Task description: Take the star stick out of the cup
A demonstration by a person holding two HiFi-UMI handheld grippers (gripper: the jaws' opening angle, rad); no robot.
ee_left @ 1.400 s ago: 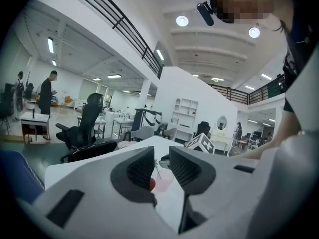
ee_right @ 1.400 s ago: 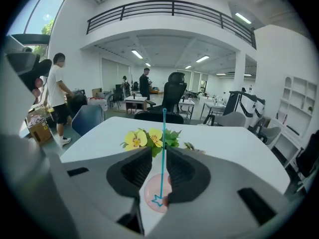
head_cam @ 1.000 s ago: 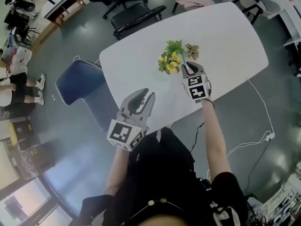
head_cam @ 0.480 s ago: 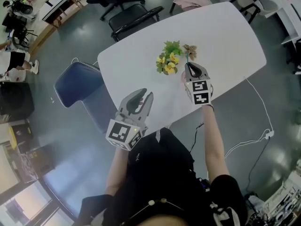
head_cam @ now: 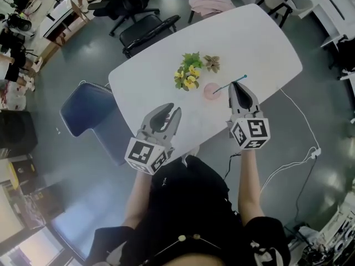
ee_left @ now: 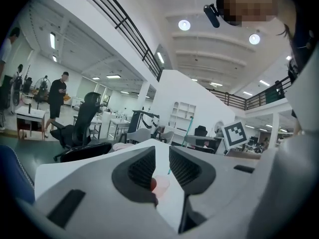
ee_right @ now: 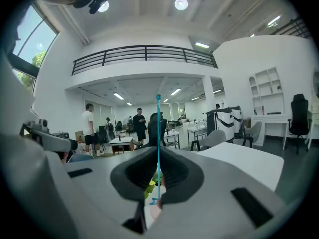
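Observation:
The pink cup [head_cam: 211, 90] stands on the white table [head_cam: 249, 37], just right of the yellow flowers [head_cam: 187, 77]. My right gripper [head_cam: 237, 85] is raised near the table's front edge, shut on the thin teal star stick [head_cam: 230, 84]. The stick slants from its ball tip at the right down to its star end over the cup's rim. In the right gripper view the star stick [ee_right: 158, 148] rises straight between the shut right gripper [ee_right: 158, 169], with the star low and the cup [ee_right: 155, 212] beneath. My left gripper [head_cam: 171, 111] hangs open and empty at the table's front-left edge; the left gripper [ee_left: 162, 161] looks at the cup [ee_left: 160, 184].
A small dried flower [head_cam: 211, 63] lies behind the cup. A blue chair [head_cam: 91, 112] stands left of the table, a black office chair [head_cam: 147, 29] behind it, and a seat with pink cloth [head_cam: 209, 3] at the far end. People stand at desks in the background.
My right gripper has drawn back toward me and upward with the star stick, whose star end has lifted from inside the cup to above its rim. The left gripper has stayed put.

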